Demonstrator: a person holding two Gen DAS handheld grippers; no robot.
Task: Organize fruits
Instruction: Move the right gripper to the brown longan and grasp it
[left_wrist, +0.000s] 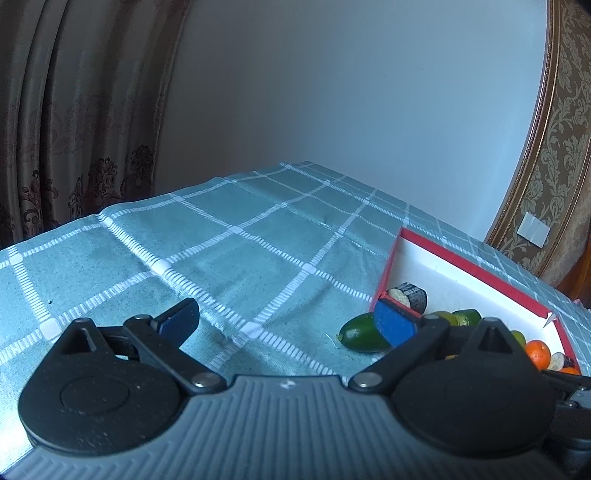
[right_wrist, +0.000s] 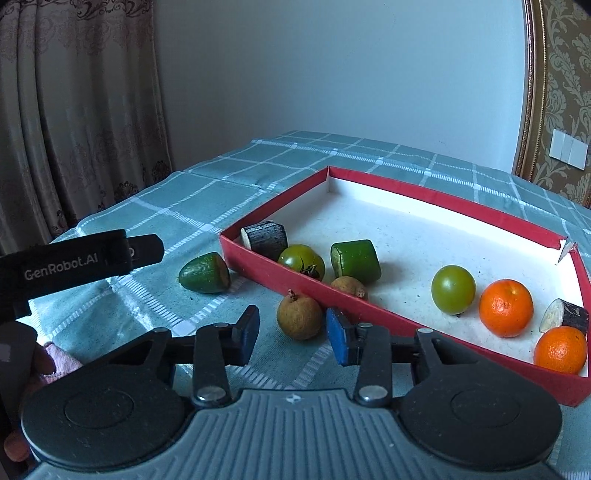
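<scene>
While right gripper (right_wrist: 291, 332) fingers stand apart (unpressed), round brown fruit (right_wrist: 300, 318) between, rough-skinned, stemmed.

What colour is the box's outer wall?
Red outside, white inside. The box shows best in the right wrist view.

Checked tablecloth (right_wrist: 207, 192), patterned curtain (right_wrist: 74, 122) — wall switch (right_wrist: 569, 149) on damask wallpaper.

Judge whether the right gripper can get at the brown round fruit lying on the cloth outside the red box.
Probably yes. The brown round fruit sits just ahead of the right gripper, between its fingers with gaps either side; the red box wall stands close behind.
</scene>
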